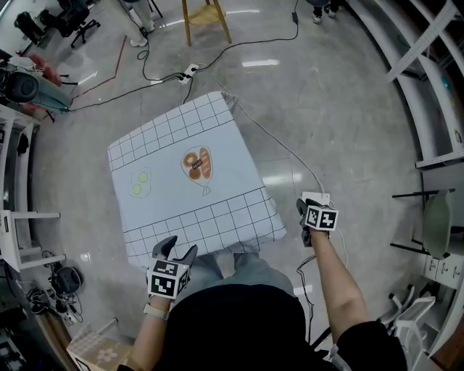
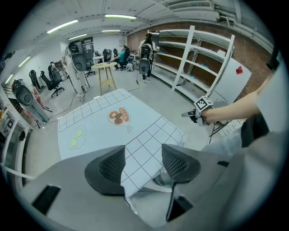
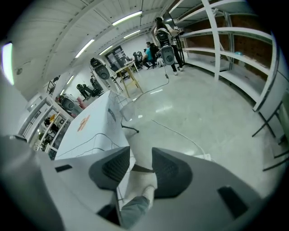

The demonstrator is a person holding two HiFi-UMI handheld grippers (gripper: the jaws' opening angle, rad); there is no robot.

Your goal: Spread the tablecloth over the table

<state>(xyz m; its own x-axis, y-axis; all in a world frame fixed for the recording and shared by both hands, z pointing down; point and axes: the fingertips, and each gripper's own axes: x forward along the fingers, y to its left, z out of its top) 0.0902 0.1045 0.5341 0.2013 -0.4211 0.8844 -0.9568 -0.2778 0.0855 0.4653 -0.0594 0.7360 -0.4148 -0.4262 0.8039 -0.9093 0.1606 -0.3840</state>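
The tablecloth [image 1: 192, 181] is lying spread across the square bench at the middle of the head view, hiding it fully, its edges hanging down on every side. It is showing as a thin, smooth, pale blue sheet with a border of dark thin lines forming a grid of squares. A plain central field is carrying an orange-brown bread-like drawing [image 1: 197, 165] and, to its left, a pair of small green rounds [image 1: 140, 182]. The near hem is drooping in soft folds at the lower centre of that view. There the left tool [image 2: 143, 162] is pointing down at it, released: its ribbed dark pads are standing well apart, and a checked corner of the cloth is lying loose between them without being pinched. The right tool [image 3: 141, 164] is hovering at the cloth's lower right corner, beside the hanging edge. It is also released, its pads parted with only the floor and a trouser leg showing in the gap. Around the bench the glossy grey floor [image 1: 326, 109] is reflecting ceiling lights. Black cables [image 1: 167, 72] are trailing across the upper left, a wooden stool [image 1: 205, 18] is standing at the top, and white metal shelving [image 1: 428, 72] is lining the right.
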